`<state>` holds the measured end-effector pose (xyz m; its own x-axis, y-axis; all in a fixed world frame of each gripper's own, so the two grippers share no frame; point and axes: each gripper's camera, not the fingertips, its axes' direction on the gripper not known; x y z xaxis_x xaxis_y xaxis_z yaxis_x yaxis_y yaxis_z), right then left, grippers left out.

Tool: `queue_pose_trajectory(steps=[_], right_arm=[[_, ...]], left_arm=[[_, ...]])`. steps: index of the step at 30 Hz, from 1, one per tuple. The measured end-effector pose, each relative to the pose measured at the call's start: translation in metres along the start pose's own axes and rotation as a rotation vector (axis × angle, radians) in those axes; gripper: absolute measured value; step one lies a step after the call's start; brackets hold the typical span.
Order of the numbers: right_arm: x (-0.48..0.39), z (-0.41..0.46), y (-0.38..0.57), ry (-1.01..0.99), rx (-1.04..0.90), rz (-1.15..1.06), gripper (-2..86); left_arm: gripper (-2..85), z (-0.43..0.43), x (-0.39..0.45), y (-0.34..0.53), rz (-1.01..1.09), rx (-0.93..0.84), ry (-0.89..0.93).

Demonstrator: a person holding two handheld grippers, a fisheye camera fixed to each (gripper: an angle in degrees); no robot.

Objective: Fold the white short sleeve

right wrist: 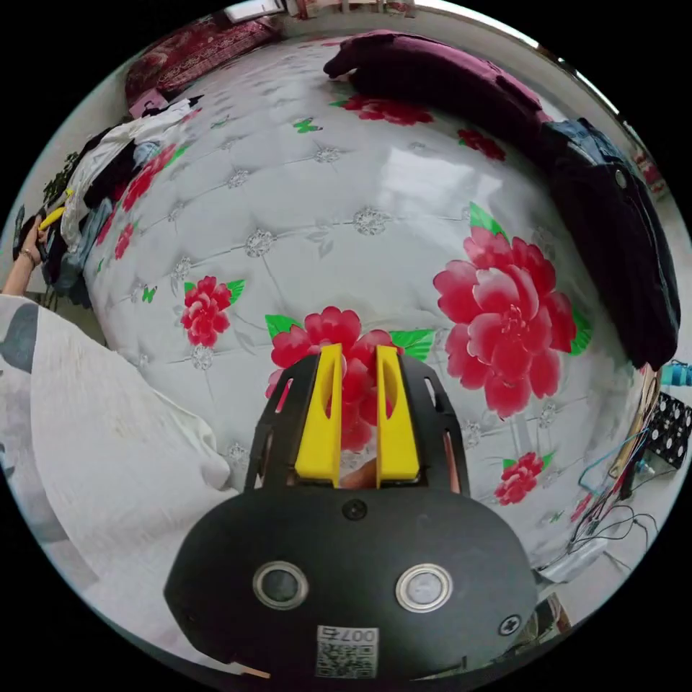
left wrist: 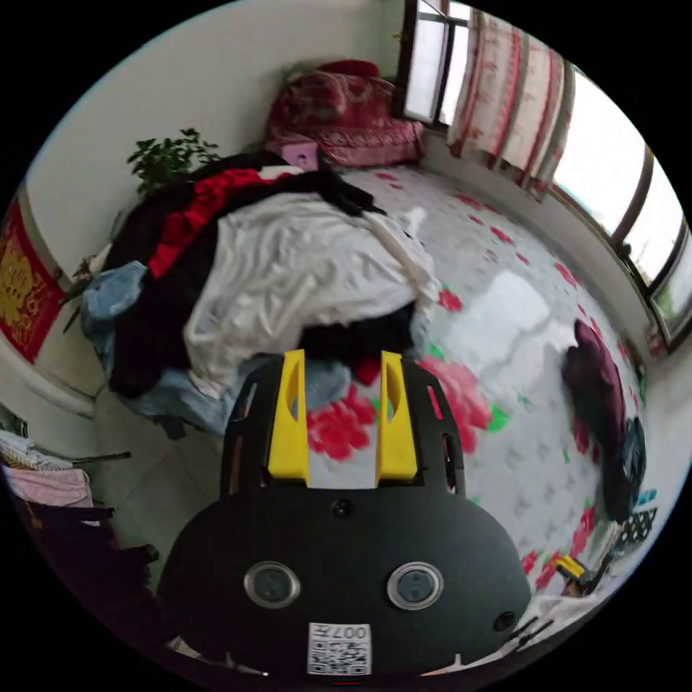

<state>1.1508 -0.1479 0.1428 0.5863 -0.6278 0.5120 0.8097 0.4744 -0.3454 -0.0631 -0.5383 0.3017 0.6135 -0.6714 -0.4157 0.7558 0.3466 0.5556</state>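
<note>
The white short sleeve (left wrist: 303, 267) lies crumpled on top of a heap of clothes on the bed, over black, red and denim garments. My left gripper (left wrist: 340, 360) hangs just in front of the heap, below the white cloth, open with nothing between its yellow fingers. My right gripper (right wrist: 358, 357) hovers over the bare flowered bed cover (right wrist: 303, 216), its jaws a narrow gap apart and holding nothing. In the right gripper view the heap (right wrist: 108, 158) sits far off at the left edge, with a hand (right wrist: 25, 252) on the other gripper next to it.
A maroon garment (right wrist: 432, 72) and dark jeans (right wrist: 620, 238) lie along the bed's far side. Red pillows (left wrist: 346, 108) sit at the bed's head by the window, and a plant (left wrist: 169, 158) stands behind the heap. Cables (right wrist: 613, 490) trail at the bed's corner. The person's white top (right wrist: 108, 447) is close by.
</note>
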Motion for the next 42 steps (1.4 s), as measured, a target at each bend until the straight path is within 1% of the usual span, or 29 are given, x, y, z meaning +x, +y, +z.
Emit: queue_pose_trajectory(steps=[3,6,8,10,11,12,14,15,17,18,19,20,21,23,24,26,29,31,33,37,40,42], right_arm=[[-0.003,0.007,-0.007,-0.003,-0.034,0.040,6.4],[-0.014,0.015,-0.011,0.052,-0.054,0.059,6.4],[-0.017,0.018,-0.011,0.064,-0.051,0.087,6.4],[-0.016,0.021,-0.009,0.062,-0.045,0.124,6.4],[-0.015,0.022,-0.008,0.059,-0.037,0.152,6.4],[-0.014,0.024,-0.005,0.055,-0.028,0.181,6.3],[-0.013,0.025,-0.001,0.050,-0.013,0.218,6.3],[-0.012,0.026,0.002,0.047,0.001,0.235,6.3],[-0.009,0.026,0.007,0.030,0.017,0.259,6.4],[-0.006,0.026,0.010,-0.009,0.024,0.266,6.5],[-0.005,0.025,0.011,-0.039,0.029,0.268,6.5],[-0.004,0.023,0.014,-0.119,0.044,0.265,6.5],[-0.003,0.019,0.017,-0.222,0.078,0.256,6.5],[-0.004,0.009,0.024,-0.323,0.158,0.263,6.7],[-0.005,0.000,0.030,-0.362,0.219,0.265,6.8],[-0.006,-0.013,0.039,-0.410,0.290,0.257,7.0],[-0.008,-0.032,0.057,-0.425,0.362,0.216,7.5],[-0.007,-0.039,0.069,-0.415,0.380,0.191,7.9],[-0.002,-0.042,0.079,-0.428,0.393,0.180,8.4],[0.003,-0.034,0.075,-0.450,0.389,0.176,9.2],[-0.005,-0.024,0.052,-0.463,0.354,0.125,9.4],[-0.018,-0.015,0.029,-0.430,0.319,0.071,9.3]], left_arm=[[13.5,0.015,-0.034,-0.040,-0.068,-0.024,-0.057],[12.1,0.050,-0.051,-0.063,-0.119,-0.161,-0.042],[7.6,0.067,-0.048,-0.063,-0.129,-0.235,-0.002],[4.1,0.060,-0.037,-0.054,-0.098,-0.202,0.003],[3.4,0.050,-0.027,-0.046,-0.039,-0.176,0.030],[3.1,0.043,-0.020,-0.041,-0.003,-0.160,0.059],[2.3,0.006,0.008,-0.014,0.143,-0.070,0.227],[2.2,-0.005,0.016,-0.006,0.183,-0.054,0.278],[1.7,-0.047,0.051,0.028,0.335,-0.012,0.458],[1.6,-0.056,0.061,0.036,0.376,-0.012,0.500],[1.6,-0.069,0.083,0.054,0.461,-0.037,0.583],[1.6,-0.080,0.104,0.072,0.532,-0.073,0.675],[1.7,-0.084,0.116,0.083,0.564,-0.093,0.727],[2.1,-0.091,0.172,0.131,0.751,-0.248,0.895],[2.3,-0.090,0.187,0.145,0.810,-0.305,0.920],[2.9,-0.088,0.240,0.207,1.021,-0.538,0.998],[3.9,-0.092,0.264,0.258,1.127,-0.696,1.049],[4.8,-0.094,0.262,0.264,1.131,-0.745,1.041],[5.5,-0.094,0.248,0.254,1.079,-0.729,1.013],[6.0,-0.089,0.202,0.214,0.889,-0.654,0.959],[6.7,-0.089,0.166,0.185,0.748,-0.562,0.888],[7.3,-0.086,0.146,0.168,0.658,-0.522,0.856]])
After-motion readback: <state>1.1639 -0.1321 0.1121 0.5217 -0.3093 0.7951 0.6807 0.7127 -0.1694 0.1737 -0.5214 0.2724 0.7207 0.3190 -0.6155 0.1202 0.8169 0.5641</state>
